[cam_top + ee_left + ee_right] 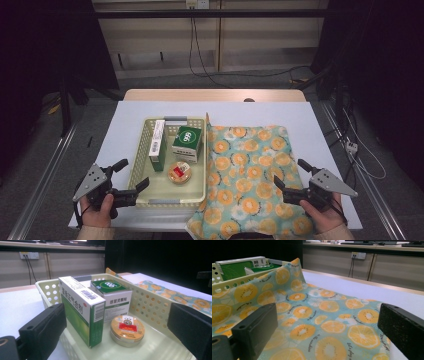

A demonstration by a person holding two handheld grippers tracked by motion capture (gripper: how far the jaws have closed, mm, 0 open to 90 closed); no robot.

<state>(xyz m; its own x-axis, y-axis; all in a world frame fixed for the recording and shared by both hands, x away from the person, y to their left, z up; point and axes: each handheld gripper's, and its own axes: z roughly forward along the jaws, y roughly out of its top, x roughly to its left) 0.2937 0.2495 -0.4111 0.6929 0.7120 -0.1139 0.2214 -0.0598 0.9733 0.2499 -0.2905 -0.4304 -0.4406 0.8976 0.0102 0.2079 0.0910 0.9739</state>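
1. A pale yellow perforated basket (141,172) sits on the white table (125,125), and the left gripper (131,176) hangs at the basket's near left corner, jaws spread wide with nothing between them.
2. In the left gripper view, the basket's near end lies between the two black jaws, which touch none of its contents.
3. Inside the basket, a tall green-and-white medicine box (82,308) stands on edge along the left wall; a squarer green-topped box (113,297) stands just beside it toward the far right.
4. A round gold tin (127,330) with a red label lies flat on the basket floor, nearer the gripper than the squarer box.
5. A turquoise cloth printed with orange slices (250,175) lies spread to the right of the basket, its left edge riding up against the basket's right wall.
6. The right gripper (292,177) hovers over the cloth's near right part, jaws wide apart, gripping nothing.
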